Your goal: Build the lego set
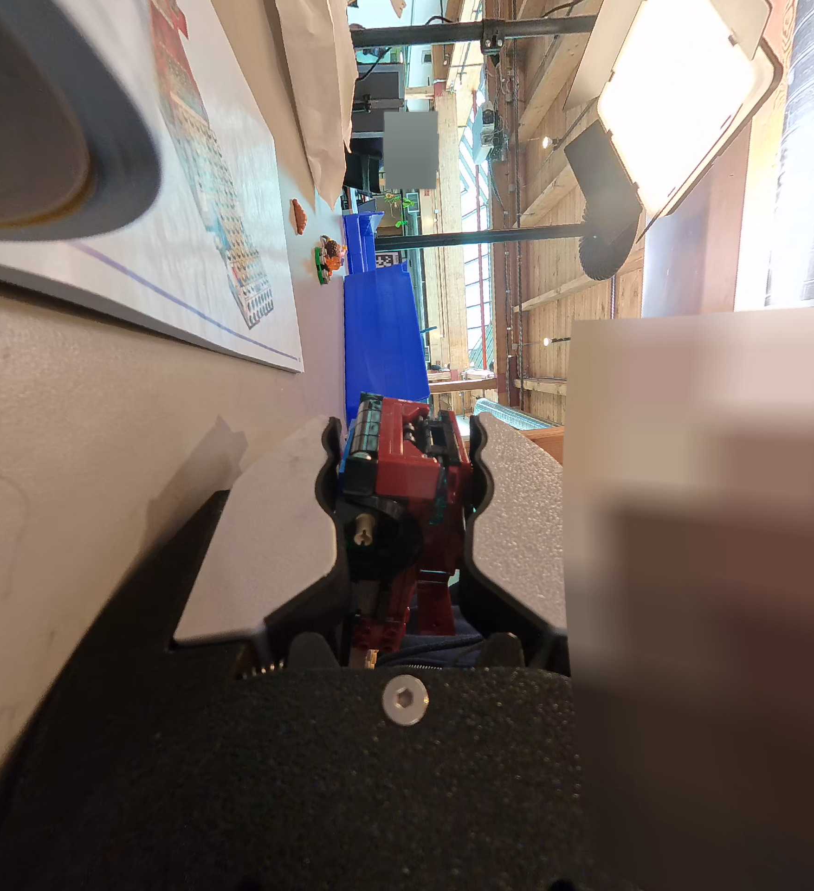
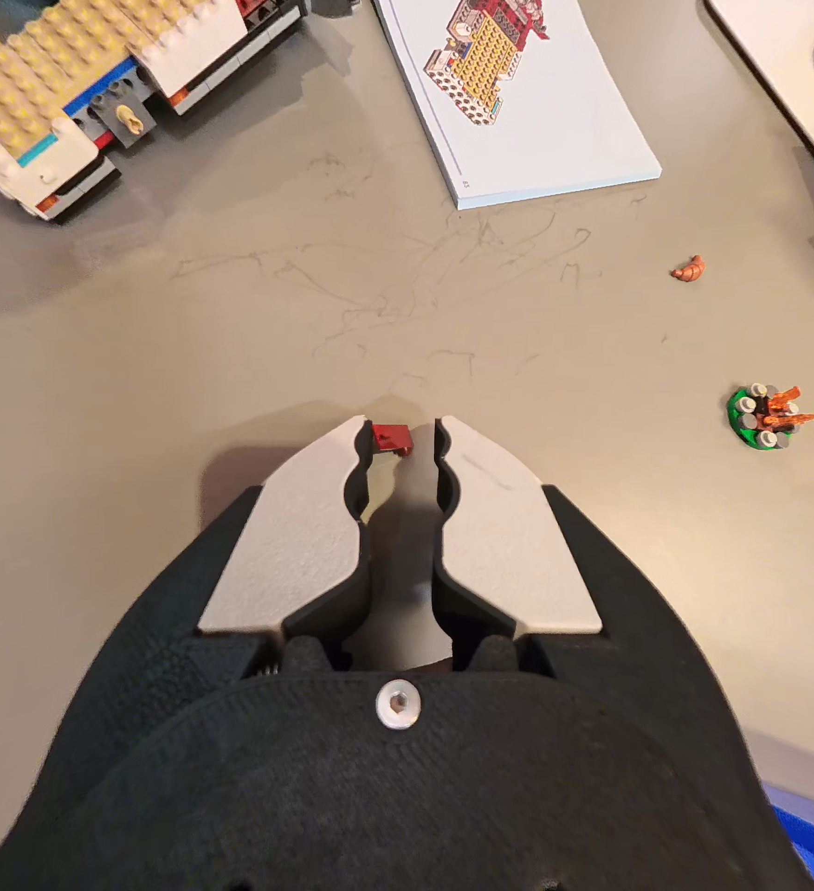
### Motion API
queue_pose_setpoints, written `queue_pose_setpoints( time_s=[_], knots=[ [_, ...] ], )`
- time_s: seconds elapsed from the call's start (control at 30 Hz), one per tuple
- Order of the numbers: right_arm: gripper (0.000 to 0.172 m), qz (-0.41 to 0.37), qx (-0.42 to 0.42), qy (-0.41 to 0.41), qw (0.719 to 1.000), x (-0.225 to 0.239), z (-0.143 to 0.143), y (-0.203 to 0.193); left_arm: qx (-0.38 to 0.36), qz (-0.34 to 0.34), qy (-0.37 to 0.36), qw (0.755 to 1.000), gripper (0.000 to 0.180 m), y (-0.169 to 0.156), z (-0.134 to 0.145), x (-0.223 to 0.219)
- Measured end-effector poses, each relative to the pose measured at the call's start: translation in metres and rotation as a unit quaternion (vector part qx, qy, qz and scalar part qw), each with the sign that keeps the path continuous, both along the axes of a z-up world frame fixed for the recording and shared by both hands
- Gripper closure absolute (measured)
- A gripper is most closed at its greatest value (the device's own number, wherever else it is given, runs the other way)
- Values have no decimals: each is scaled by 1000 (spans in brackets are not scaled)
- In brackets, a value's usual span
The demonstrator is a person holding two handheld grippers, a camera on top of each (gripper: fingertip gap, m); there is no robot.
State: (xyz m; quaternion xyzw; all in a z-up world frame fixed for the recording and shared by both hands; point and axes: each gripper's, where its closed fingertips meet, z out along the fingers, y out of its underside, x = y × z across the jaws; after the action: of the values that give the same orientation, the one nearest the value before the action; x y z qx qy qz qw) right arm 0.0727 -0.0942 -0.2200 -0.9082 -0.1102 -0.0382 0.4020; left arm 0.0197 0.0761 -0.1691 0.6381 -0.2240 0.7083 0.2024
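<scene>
- Left gripper (image 1: 401, 453): two white fingers with black wavy pads, jaws set fairly wide and clamped on a dark red and black toy-brick assembly (image 1: 410, 463); both pads press its sides. A tan axle pin shows on the assembly's near face. View is rolled sideways, the grey tabletop (image 1: 82, 434) running up the left.
- Beside the left gripper: blue plastic bin (image 1: 381, 332) just beyond the held assembly; open white instruction booklet with a printed brick diagram (image 1: 231, 270) on the tabletop; dark grey roll of tape (image 1: 58, 120), blurred, at upper left.
- Right gripper (image 2: 399, 426): same build, jaws narrowly parted over the tabletop. A small dark red brick piece (image 2: 392, 438) lies between the tips, against the left pad, a clear gap to the right pad; not gripped.
- Around the right gripper: large tan, white and blue studded brick build (image 2: 58, 96) at far left; the booklet ahead; small brown croissant-shaped piece (image 2: 689, 269) and round green plate with grey studs and orange flame pieces (image 2: 764, 418) well apart to the right.
</scene>
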Motion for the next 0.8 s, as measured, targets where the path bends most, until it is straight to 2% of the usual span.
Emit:
queue_pose_setpoints(
  time_s=[0.13, 0.27, 0.33, 0.5, 0.67, 0.8],
  knots=[
    [151, 2, 6, -14, 1000, 1, 1, 0, 0, 0, 0, 1000, 128, 0, 0, 0],
    [161, 12, 16, -49, 999, 1, 2, -1, 1, 0, 1, 1000, 128, 0, 0, 0],
    [167, 17, 23, -74, 997, 3, 4, -1, 1, 1, 1, 1000, 129, 0, 0, 0],
    [168, 35, 23, -162, 986, 5, 9, 1, 2, 1, 1, 1000, 128, 0, 0, 0],
    [169, 111, -40, -311, 943, 1, 8, 2, 4, 1, 0, 1000, 128, 0, 0, 1],
    [169, 213, -121, -425, 872, 0, 3, -3, 4, 3, -1, 1000, 128, 1, 0, 1]
  ],
)
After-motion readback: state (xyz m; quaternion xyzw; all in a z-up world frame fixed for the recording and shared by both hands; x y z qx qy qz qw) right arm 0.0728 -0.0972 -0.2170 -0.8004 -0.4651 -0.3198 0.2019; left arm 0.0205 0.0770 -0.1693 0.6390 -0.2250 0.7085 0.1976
